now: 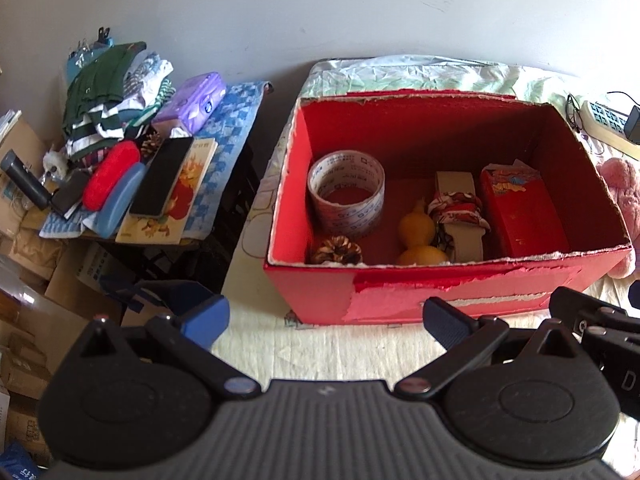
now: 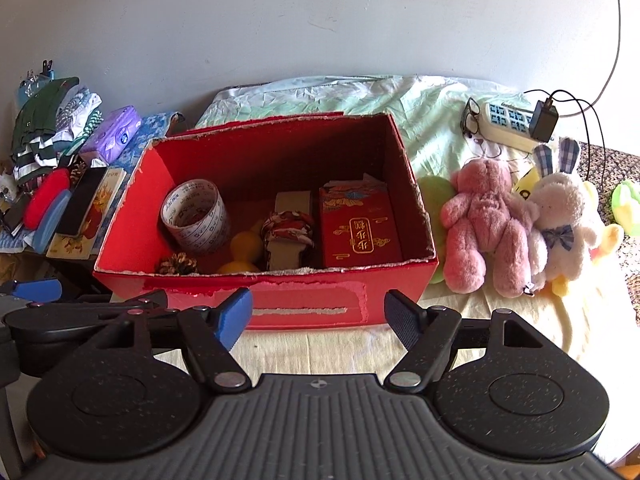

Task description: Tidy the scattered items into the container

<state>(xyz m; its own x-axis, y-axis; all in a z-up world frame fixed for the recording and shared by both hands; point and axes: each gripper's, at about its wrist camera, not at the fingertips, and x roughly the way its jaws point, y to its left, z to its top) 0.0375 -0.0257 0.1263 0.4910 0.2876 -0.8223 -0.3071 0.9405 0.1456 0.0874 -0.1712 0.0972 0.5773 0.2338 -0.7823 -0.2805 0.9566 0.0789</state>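
Pale bedding (image 2: pixel 360 344) carries the red box (image 2: pixel 304 300), open-topped so items drop in; tape roll (image 2: pixel 196 216), red packet (image 2: pixel 360 236) and gourd (image 1: pixel 418 236) lie inside. Both grippers, left gripper (image 1: pixel 326 320) and right gripper (image 2: pixel 318 312), hover before it, fingers spread, empty.

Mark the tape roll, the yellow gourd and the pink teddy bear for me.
tape roll (image 1: pixel 346 193): left wrist view, on its printed outer wall.
yellow gourd (image 1: pixel 416 229): left wrist view, on its upper bulb.
pink teddy bear (image 2: pixel 486 216): right wrist view, on its belly.
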